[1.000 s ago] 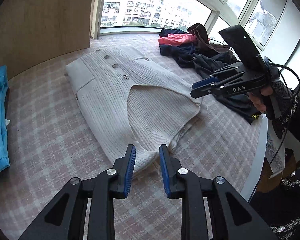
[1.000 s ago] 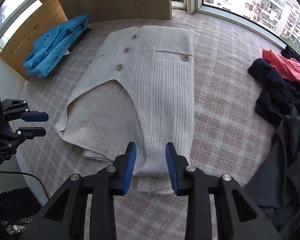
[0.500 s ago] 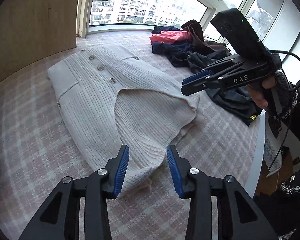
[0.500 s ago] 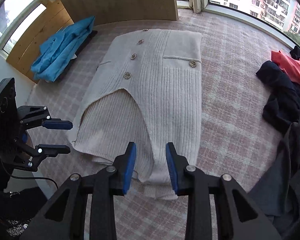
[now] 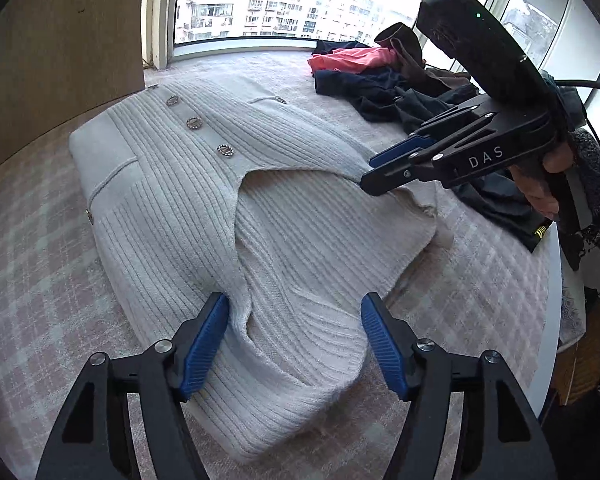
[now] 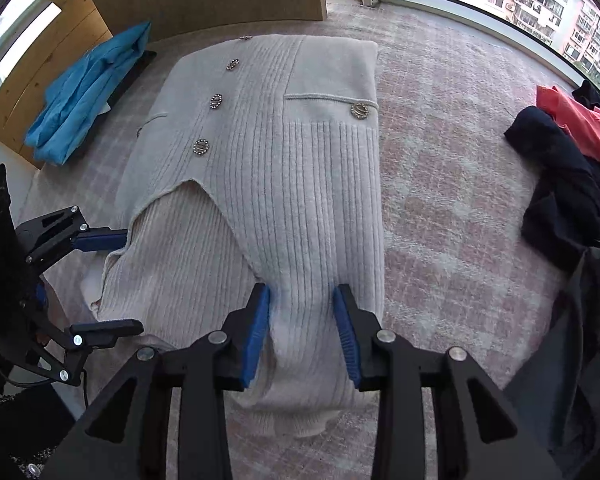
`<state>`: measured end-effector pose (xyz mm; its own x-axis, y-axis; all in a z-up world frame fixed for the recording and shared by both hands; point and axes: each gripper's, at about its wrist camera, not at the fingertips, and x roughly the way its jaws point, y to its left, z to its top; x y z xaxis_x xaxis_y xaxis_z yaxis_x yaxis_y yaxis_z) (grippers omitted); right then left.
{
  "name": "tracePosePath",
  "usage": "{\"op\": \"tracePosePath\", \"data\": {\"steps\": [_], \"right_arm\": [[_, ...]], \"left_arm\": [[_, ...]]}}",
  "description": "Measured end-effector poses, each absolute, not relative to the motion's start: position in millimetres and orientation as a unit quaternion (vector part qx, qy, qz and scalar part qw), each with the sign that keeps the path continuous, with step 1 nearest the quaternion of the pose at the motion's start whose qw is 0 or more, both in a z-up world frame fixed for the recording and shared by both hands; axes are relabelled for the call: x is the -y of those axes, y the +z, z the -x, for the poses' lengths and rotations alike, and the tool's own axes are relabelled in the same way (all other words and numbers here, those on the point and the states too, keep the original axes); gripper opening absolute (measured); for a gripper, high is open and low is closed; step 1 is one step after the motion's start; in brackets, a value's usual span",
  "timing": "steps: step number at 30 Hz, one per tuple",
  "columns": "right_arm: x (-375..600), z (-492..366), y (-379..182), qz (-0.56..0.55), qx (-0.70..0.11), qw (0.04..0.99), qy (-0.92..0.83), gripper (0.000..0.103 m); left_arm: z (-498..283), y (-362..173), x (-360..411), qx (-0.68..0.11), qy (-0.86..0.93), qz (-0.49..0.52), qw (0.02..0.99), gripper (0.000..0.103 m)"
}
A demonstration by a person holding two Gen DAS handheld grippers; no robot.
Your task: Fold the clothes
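Note:
A cream ribbed cardigan (image 5: 284, 216) (image 6: 300, 168) with jewelled buttons lies flat on the pink checked cover, its sleeves folded across the front. My left gripper (image 5: 296, 332) is low over one near corner. Its jaws are opening wide, with the folded knit edge between the blue pads but not pinched. In the right wrist view the left gripper (image 6: 108, 284) shows at the cardigan's left edge. My right gripper (image 6: 302, 332) is down on the other near corner. Its jaws are opening slightly, with ribbed cloth between the pads. From the left wrist view the right gripper (image 5: 396, 160) hovers at the far shoulder.
A pile of dark and coral clothes (image 5: 380, 80) (image 6: 572, 140) lies to one side. A blue garment (image 6: 88, 92) rests by the wooden panel. The cover's edge (image 5: 556, 300) drops off near a person's hand (image 5: 540, 184). Windows ring the far side.
Both grippers came down and closer onto the cardigan's near end. The left jaws spread much wider and now straddle the knit edge. The right jaws widened only slightly.

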<state>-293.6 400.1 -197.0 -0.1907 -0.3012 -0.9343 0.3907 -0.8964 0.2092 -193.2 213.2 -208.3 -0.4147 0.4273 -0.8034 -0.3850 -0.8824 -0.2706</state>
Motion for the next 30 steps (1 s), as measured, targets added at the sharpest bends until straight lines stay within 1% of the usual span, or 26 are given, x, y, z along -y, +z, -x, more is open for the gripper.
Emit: {"op": "tracePosePath", "data": {"steps": [1, 2, 3, 5, 7, 9, 14, 19, 21, 22, 24, 25, 26, 30], "right_arm": [[-402, 292, -192, -0.592, -0.027, 0.228, -0.773, 0.034], [-407, 291, -184, -0.582, -0.008, 0.232, -0.78, 0.037], [-412, 290, -177, -0.571, 0.009, 0.233, -0.787, 0.04], [-422, 292, -166, -0.548, 0.019, 0.222, -0.806, 0.054], [-430, 300, -165, -0.541, 0.023, 0.207, -0.815, 0.057], [-438, 309, -169, -0.542, 0.028, 0.193, -0.817, 0.057], [-450, 328, -200, -0.579, 0.059, 0.187, -0.791, 0.057], [-461, 332, -211, -0.589, 0.121, 0.219, -0.768, 0.057], [-460, 332, -218, -0.598, 0.128, 0.232, -0.757, 0.057], [-459, 332, -222, -0.602, 0.132, 0.239, -0.751, 0.059], [-459, 330, -224, -0.588, 0.136, 0.263, -0.752, 0.07], [-457, 328, -225, -0.581, 0.133, 0.277, -0.754, 0.079], [-454, 326, -224, -0.577, 0.122, 0.286, -0.756, 0.083], [-435, 319, -221, -0.573, 0.053, 0.292, -0.764, 0.087]], "left_arm": [[193, -202, -204, 0.047, 0.838, 0.488, 0.239, 0.045], [193, -196, -189, 0.083, 0.837, 0.489, 0.23, 0.038], [192, -190, -173, 0.118, 0.836, 0.489, 0.22, 0.038], [193, -183, -143, 0.171, 0.833, 0.491, 0.19, 0.04], [199, -185, -119, 0.201, 0.829, 0.5, 0.147, 0.04], [208, -193, -104, 0.209, 0.827, 0.511, 0.102, 0.04], [229, -230, -98, 0.276, 0.784, 0.55, 0.08, 0.04], [235, -239, -111, 0.278, 0.778, 0.557, 0.08, 0.04], [236, -237, -113, 0.273, 0.78, 0.558, 0.079, 0.04], [236, -237, -113, 0.273, 0.779, 0.56, 0.079, 0.04], [235, -236, -113, 0.271, 0.778, 0.562, 0.079, 0.042], [235, -236, -113, 0.272, 0.778, 0.561, 0.077, 0.042], [234, -236, -114, 0.275, 0.778, 0.56, 0.075, 0.042], [230, -235, -118, 0.262, 0.789, 0.551, 0.069, 0.042]]}}
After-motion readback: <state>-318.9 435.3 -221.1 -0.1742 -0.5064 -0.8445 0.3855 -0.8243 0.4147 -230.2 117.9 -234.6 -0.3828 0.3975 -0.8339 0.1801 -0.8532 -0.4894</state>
